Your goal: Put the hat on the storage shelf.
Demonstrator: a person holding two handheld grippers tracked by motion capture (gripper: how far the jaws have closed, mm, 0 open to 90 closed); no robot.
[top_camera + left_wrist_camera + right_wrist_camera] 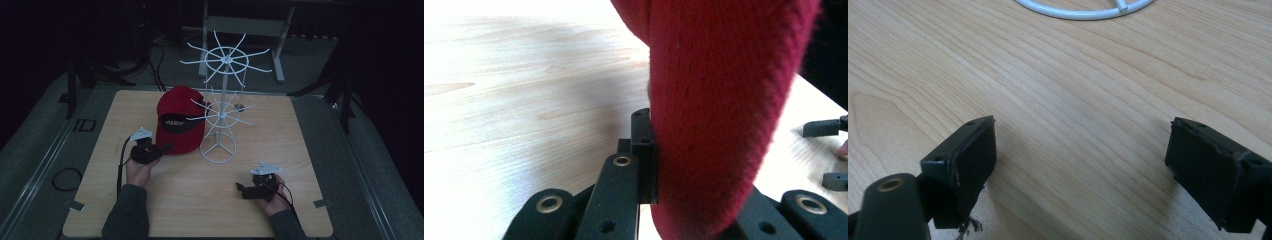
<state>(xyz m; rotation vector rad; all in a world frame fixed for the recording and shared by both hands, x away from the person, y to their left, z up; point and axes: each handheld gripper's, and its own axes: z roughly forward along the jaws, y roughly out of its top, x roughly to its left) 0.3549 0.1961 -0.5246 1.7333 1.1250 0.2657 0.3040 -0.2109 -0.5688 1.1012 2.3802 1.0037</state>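
Nearest, the right gripper rests on the pale wooden table, jaws spread, holding nothing. Beyond, the left gripper pinches the red fabric cap by its brim, likely to hang it on the white wire rack. One jaw is hidden behind fabric.
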